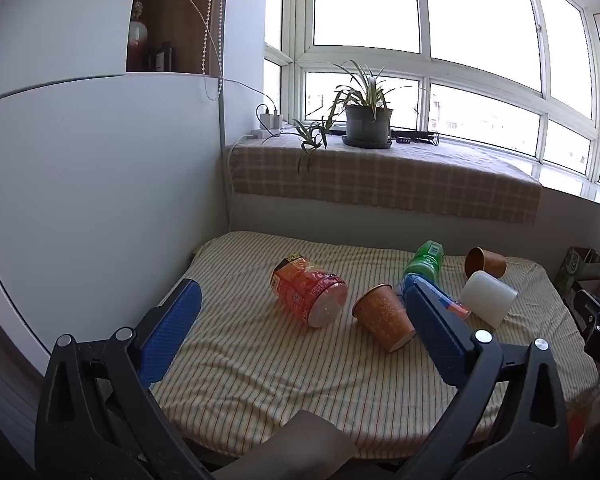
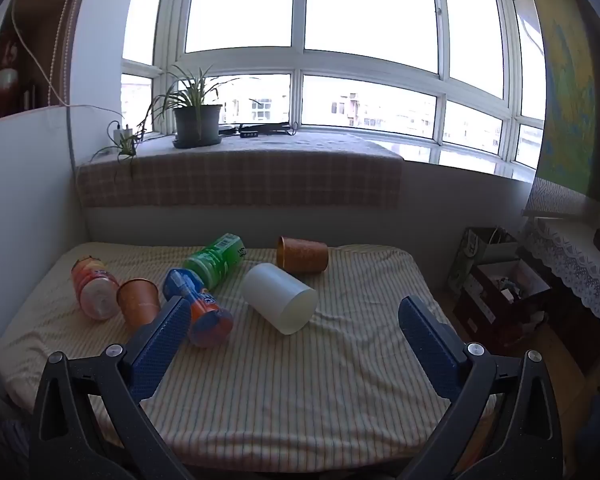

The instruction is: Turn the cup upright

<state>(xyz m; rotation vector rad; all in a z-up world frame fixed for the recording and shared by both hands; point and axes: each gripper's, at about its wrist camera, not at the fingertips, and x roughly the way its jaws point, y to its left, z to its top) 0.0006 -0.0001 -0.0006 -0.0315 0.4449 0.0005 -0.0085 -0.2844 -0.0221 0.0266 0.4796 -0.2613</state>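
My left tongs (image 1: 300, 316) gape above the striped surface (image 1: 260, 380); orange cup (image 1: 382, 316) lies toppled beside the red bottle (image 1: 310, 294).

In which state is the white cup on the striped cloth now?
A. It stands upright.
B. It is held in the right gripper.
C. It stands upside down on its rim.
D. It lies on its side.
D: the white cup lies on its side on the striped cloth, apart from the open right gripper.
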